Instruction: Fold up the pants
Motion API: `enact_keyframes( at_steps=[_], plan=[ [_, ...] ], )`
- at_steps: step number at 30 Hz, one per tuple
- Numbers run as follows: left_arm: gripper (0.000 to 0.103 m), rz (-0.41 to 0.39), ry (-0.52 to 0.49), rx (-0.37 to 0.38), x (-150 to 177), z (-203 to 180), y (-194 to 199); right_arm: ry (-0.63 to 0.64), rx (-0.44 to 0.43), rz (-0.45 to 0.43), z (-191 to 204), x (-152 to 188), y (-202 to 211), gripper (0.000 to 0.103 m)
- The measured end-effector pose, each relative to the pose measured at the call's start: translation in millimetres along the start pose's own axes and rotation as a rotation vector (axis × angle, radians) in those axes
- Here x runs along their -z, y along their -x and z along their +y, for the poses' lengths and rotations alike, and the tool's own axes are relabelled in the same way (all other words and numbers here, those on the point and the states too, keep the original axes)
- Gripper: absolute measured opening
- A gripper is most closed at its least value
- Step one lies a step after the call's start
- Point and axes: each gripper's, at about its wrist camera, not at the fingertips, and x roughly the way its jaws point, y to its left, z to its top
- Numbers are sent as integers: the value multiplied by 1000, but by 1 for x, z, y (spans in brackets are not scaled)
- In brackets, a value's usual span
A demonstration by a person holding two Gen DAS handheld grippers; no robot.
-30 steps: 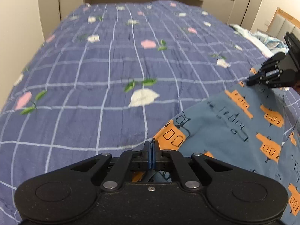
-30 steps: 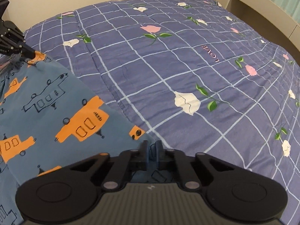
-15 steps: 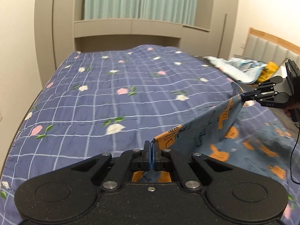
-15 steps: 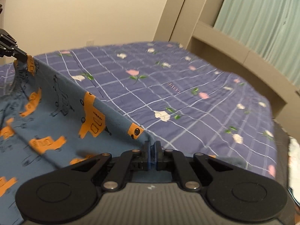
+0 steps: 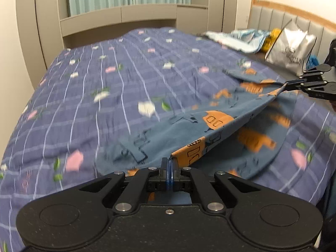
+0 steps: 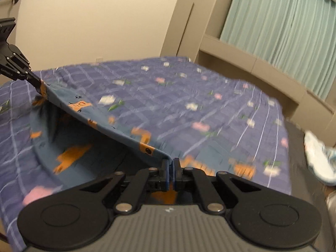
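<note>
While both ends of one edge are pinched, the soft blue cotton pants with orange vehicle prints hang lifted over the purple checked floral bedspread. On the left, the black left gripper has its jaws clenched on one corner; the black right gripper clamps the other. Judging through blur, a fold is mid-carry: the raised layer is not yet laid down or smoothed.
</note>
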Motion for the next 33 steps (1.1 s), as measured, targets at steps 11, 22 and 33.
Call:
enact_keyframes(
  at_steps=[11, 22, 33],
  plan=[
    [0, 30, -71, -17, 22, -12, 0, -47, 20, 2, 23, 31, 12, 1],
    [49, 47, 45, 69, 39, -20, -12, -100, -11, 42, 26, 57, 9, 24],
    [102, -182, 208, 231, -31, -98, -64, -290, 148, -17, -53, 52, 14, 100]
  ],
)
